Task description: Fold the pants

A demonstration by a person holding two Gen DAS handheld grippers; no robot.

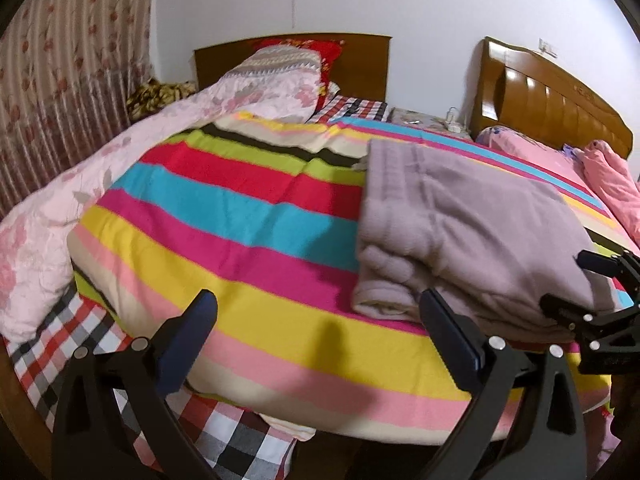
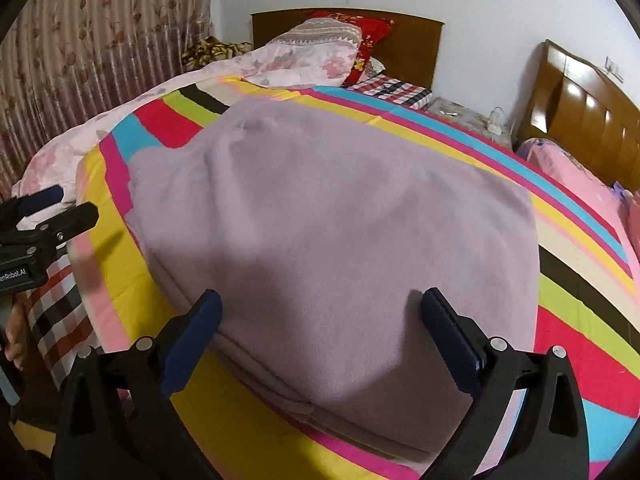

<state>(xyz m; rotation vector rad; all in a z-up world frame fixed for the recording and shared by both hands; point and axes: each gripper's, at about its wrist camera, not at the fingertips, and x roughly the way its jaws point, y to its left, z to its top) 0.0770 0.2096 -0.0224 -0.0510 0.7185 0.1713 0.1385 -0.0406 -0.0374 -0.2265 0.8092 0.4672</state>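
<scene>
We hold 2 tongs, 1 in each hand. Our left tongs [image 1: 318, 332] point forward and slightly downward, the 2 black fingers spread wide apart with nothing between their blue pads [image 1: 188, 344]. Our right tongs [image 2: 320, 334] are posed the same way, fingers equally wide, blue pads [image 2: 192, 342] facing each other across a broad gap. The 2 tools sit side by side at about the same height: from the left wrist view the right one shows at the right edge, and from the right wrist view the left one shows at the left edge, also gaping.
</scene>
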